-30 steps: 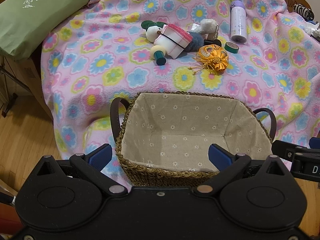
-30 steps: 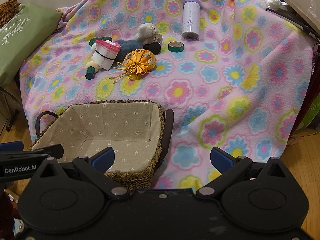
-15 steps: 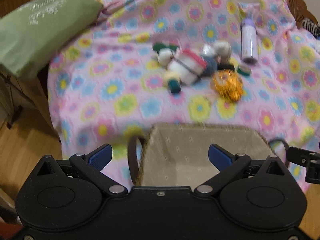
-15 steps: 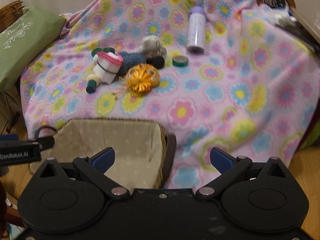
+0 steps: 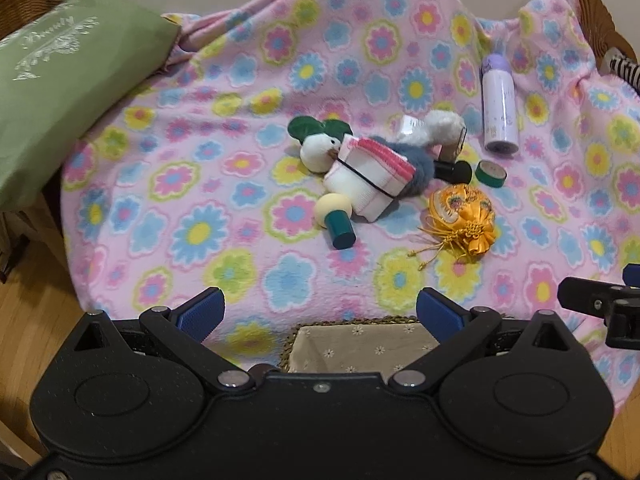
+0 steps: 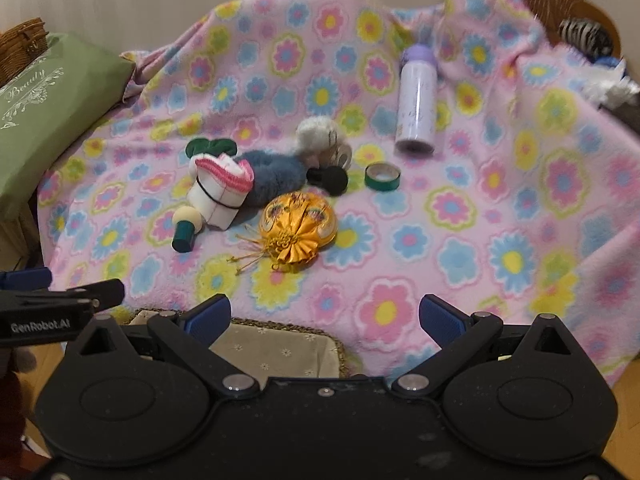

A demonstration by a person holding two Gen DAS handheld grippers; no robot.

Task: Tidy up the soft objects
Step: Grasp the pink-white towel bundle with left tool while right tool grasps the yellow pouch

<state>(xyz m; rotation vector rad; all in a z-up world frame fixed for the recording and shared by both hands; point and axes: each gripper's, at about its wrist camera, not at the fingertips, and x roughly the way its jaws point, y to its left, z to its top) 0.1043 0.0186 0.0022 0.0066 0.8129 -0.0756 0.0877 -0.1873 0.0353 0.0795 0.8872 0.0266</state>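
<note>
A pile of soft things lies mid-blanket: a white and pink folded cloth bundle bound by a black band, a white plush with green ears, a blue-grey furry piece, a white fluffy toy and an orange satin pouch. A lined woven basket sits just below both grippers. My left gripper and right gripper are both open and empty, well short of the pile.
A flowered pink blanket covers the seat. On it also lie a purple bottle, a green tape roll, a black object and a cream-and-green peg. A green pillow lies left.
Both grippers have lifted and tipped upward, so the basket slid down to the bottom edge of each view and the pile now sits nearer the middle. Both stayed open.
</note>
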